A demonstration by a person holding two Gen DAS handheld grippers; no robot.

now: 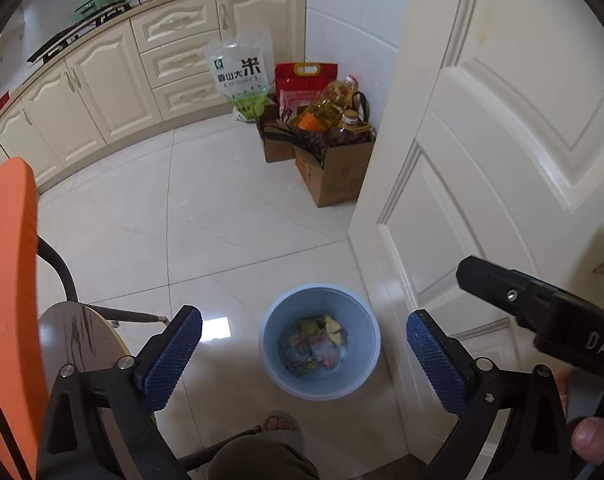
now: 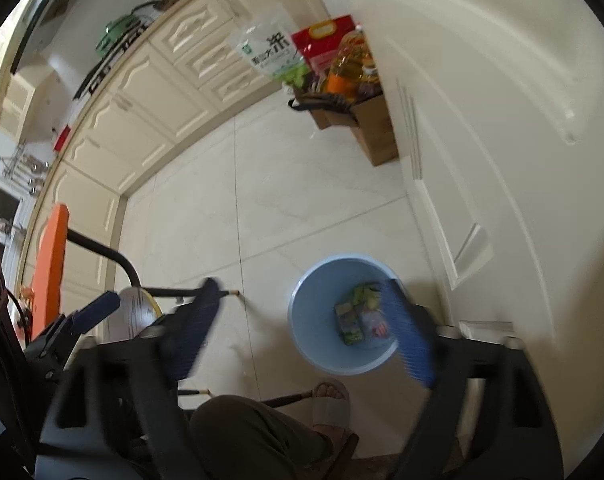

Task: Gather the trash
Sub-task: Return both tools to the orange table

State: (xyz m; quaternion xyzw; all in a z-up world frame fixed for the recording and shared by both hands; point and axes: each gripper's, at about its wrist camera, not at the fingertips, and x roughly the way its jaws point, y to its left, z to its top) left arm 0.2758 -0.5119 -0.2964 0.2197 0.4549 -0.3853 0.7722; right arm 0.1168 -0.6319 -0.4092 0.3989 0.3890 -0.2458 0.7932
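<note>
while both the left hand-held gripper (image 1: 303, 354) and right hand-held gripper (image 2: 309, 328) gaped empty above the blue bin (image 1: 357, 364), a white door (image 1: 501, 140) crowded the right; "das" showed lower right.

Both my tongs gape, pointing steeply down.
My left tongs (image 1: 303, 354) and right tongs (image 2: 311, 330) stand wide with nothing between the blue pads; my thumb (image 1: 593, 438) shows at the left tongs' lower right edge.

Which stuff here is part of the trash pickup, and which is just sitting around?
Part of the job:
blue bin
wrappers inside it
left tongs, open
right tongs, open

Just sitting around:
cardboard boxes
oil bottle
rice bag
orange chair
</note>
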